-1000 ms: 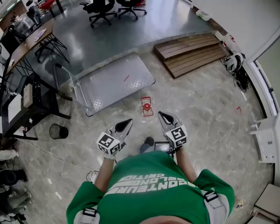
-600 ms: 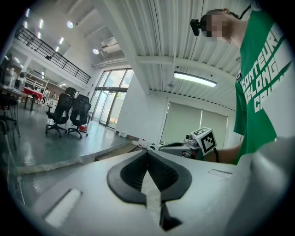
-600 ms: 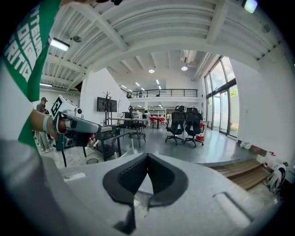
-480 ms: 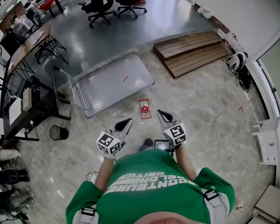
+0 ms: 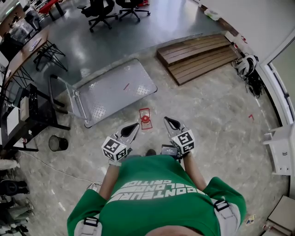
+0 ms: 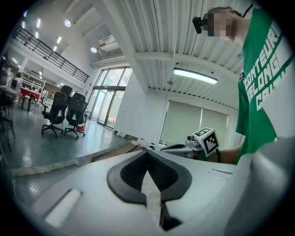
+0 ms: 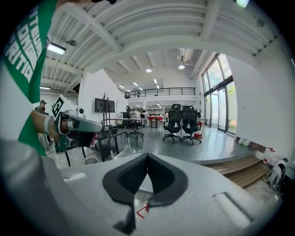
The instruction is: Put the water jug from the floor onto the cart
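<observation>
Looking steeply down from the head camera, I see my own green printed shirt (image 5: 156,193) filling the bottom of the view. Just past it I hold two grey hand-held grippers, each carrying a cube of black-and-white square markers.

The left gripper (image 5: 133,127) has its dark ribbed pads pressed together with nothing between them. The right gripper (image 5: 169,121) is likewise fully closed and empty. Both point forward and slightly down.

Just ahead of the two tips, between them and a little to the left, the clear plastic water jug with a red cap and red carrying frame (image 5: 145,119) stands upright on the pale marbled stone floor (image 5: 212,110). Neither gripper touches it.

I judge the jug to be rigid and smooth-walled, so its sides would likely slip in the pads. I cannot tell how full it is. If it holds water it will be heavy and will swing. The red frame at the top looks like the best place to take hold, with the second gripper steadying the body or base.

Near the jug, further out and to the left, sits the silver tread-plate platform cart with a tubular push handle (image 5: 115,87), its deck bare.

Further away to the right lies a brown slatted wooden ramp (image 5: 198,50). Black wheeled office chairs (image 5: 99,7) stand on the darker floor at the far edge.
</observation>
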